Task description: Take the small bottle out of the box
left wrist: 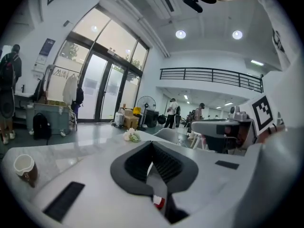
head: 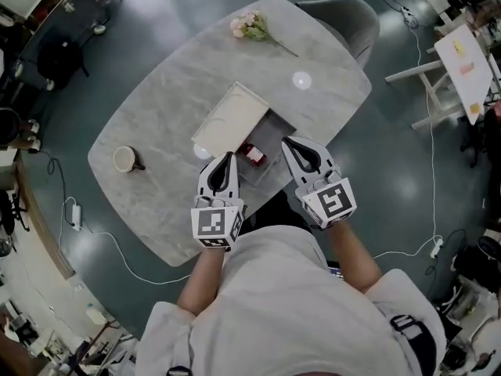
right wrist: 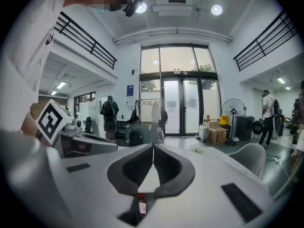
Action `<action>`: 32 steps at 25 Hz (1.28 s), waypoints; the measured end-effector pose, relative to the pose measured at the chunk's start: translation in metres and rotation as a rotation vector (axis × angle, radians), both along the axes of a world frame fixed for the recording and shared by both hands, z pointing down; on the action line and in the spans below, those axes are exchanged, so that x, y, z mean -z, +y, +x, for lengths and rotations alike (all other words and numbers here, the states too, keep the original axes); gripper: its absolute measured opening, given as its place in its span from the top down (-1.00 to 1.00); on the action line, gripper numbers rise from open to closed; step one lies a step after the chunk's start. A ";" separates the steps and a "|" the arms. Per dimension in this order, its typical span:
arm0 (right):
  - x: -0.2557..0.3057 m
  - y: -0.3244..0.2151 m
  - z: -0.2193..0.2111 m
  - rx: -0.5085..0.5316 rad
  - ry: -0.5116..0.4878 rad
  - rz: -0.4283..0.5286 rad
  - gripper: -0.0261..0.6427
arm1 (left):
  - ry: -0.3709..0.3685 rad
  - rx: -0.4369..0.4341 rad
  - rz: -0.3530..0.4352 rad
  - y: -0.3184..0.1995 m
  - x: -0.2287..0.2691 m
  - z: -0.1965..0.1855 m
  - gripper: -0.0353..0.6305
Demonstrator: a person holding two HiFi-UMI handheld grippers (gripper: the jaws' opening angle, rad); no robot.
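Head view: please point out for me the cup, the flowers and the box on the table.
cup [head: 124, 159], head view, on its open mouth.
flowers [head: 249, 26], head view, on the pale blossoms.
box [head: 275, 133], head view, on its bare grey inside.

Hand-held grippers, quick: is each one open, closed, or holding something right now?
Left hand-held gripper: closed, holding nothing.
Right hand-held gripper: closed, holding nothing.

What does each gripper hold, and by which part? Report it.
Nothing is held: the left gripper and the right gripper both have their jaws closed together with nothing between them.
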State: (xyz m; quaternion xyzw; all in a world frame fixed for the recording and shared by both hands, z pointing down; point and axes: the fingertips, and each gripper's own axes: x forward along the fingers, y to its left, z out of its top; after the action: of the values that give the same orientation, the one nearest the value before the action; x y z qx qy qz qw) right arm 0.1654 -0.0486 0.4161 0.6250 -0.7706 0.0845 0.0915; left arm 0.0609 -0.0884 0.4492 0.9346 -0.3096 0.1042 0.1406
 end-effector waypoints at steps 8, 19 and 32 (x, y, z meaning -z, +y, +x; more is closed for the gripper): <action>-0.058 -0.038 -0.019 0.199 -0.023 -0.140 0.84 | -0.083 0.160 -0.099 -0.007 -0.047 -0.017 0.83; -0.142 -0.045 -0.049 0.414 0.015 -0.400 0.84 | -0.156 0.313 -0.239 0.003 -0.102 -0.050 0.83; -0.188 -0.043 -0.059 0.475 0.054 -0.524 0.84 | -0.184 0.412 -0.347 0.017 -0.151 -0.067 0.83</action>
State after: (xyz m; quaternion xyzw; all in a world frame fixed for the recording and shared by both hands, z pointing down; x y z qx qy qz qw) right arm 0.1068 -0.0914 0.6039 0.3856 -0.8439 0.2392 0.2863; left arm -0.0058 -0.0715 0.6007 0.8007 -0.4819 0.2092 0.2879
